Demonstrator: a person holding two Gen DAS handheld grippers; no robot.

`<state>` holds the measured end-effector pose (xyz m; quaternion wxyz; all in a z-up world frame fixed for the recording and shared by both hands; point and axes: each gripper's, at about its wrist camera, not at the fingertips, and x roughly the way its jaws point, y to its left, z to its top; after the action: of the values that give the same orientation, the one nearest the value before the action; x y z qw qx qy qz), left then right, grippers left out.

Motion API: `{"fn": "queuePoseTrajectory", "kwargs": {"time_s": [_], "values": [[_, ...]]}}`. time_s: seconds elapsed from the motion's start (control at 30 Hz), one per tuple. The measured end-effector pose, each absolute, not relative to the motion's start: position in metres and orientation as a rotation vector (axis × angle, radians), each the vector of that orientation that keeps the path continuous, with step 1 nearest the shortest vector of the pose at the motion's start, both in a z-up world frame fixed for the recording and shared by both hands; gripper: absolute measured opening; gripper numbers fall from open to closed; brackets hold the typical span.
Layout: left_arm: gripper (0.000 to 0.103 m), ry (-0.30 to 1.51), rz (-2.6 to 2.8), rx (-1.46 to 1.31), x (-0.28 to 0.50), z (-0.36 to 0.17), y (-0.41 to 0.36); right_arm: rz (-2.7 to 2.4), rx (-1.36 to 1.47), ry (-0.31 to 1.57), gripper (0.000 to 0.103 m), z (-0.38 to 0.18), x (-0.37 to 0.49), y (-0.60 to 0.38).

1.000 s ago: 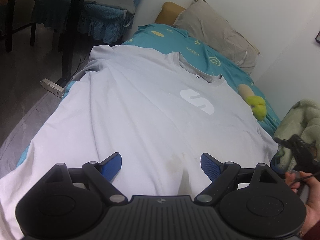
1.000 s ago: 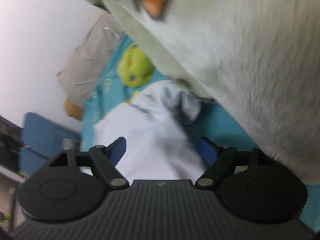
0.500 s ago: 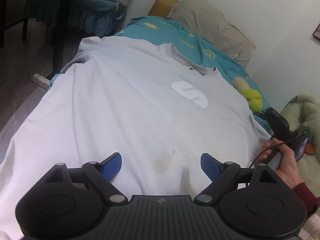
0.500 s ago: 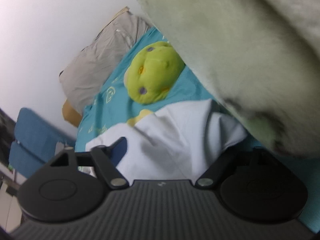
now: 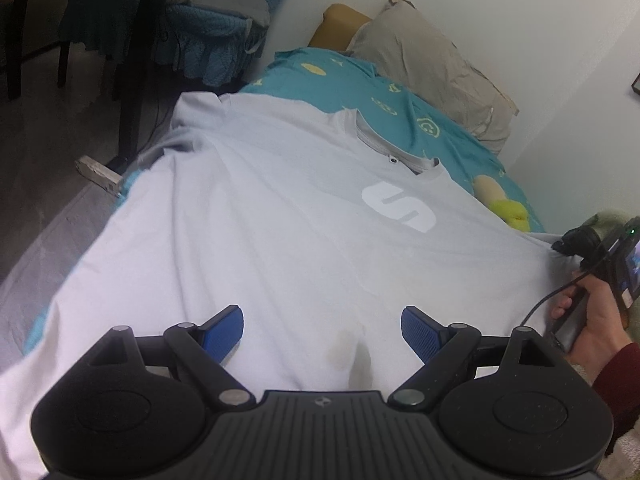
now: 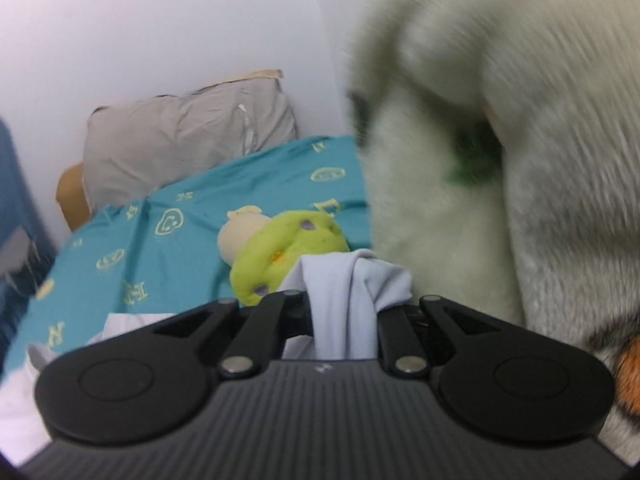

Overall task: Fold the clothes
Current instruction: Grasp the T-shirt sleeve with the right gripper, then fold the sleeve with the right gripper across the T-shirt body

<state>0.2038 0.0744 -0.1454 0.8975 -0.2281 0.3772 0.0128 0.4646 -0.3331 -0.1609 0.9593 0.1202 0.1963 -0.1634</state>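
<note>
Now that the right gripper (image 6: 345,312) has clamped a bunched sleeve of the pale grey cotton T-shirt (image 5: 280,216), spread flat on the teal patterned bedsheet (image 5: 340,76), folding can probably start; left gripper (image 5: 322,320) hovers, fingers spread wide.

My left gripper (image 5: 322,330) hangs over the near hem of the T-shirt (image 5: 280,232), fingers apart, one on each side of a crease. T-shirt lies flat on the bed sheet (image 5: 384,92), collar away from me. Beyond the collar, a pillow (image 5: 432,64) against the wall. Plush toy (image 5: 506,206) on the sheet just right of the shirt's shoulder. Right gripper (image 6: 344,312) at the shirt's right edge, fingers closed on a bunch of its fabric. Fleece blanket (image 6: 520,160) right of that. Chair (image 5: 132,40) on the floor left of the bed.
</note>
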Motion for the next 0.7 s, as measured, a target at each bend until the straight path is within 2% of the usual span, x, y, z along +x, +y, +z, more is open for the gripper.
{"fn": "queuePoseTrajectory", "kwargs": {"time_s": [0.17, 0.3, 0.5, 0.6, 0.63, 0.67, 0.7], "values": [[0.088, 0.739, 0.092, -0.408, 0.202, -0.133, 0.09, -0.251, -0.076, 0.299, 0.01, -0.148, 0.458, -0.226], [0.088, 0.721, 0.141, -0.402, 0.201, -0.128, 0.106, -0.086, -0.359, 0.266, 0.01, -0.174, 0.447, -0.125], [0.088, 0.732, 0.165, -0.416, 0.201, -0.132, 0.116, 0.122, -0.418, 0.468, 0.011, -0.222, 0.46, -0.059], [0.088, 0.748, 0.156, -0.404, 0.205, -0.138, 0.112, 0.153, -0.358, 0.558, 0.027, -0.227, 0.47, -0.062], [0.088, 0.751, 0.153, -0.4, 0.206, -0.139, 0.111, 0.165, -0.306, 0.572, 0.043, -0.222, 0.469, -0.071], [0.088, 0.753, 0.152, -0.396, 0.208, -0.14, 0.11, 0.177, -0.255, 0.586, 0.064, -0.218, 0.467, -0.08], [0.088, 0.755, 0.148, -0.395, 0.209, -0.141, 0.109, 0.188, -0.203, 0.599, 0.073, -0.213, 0.465, -0.089]]}}
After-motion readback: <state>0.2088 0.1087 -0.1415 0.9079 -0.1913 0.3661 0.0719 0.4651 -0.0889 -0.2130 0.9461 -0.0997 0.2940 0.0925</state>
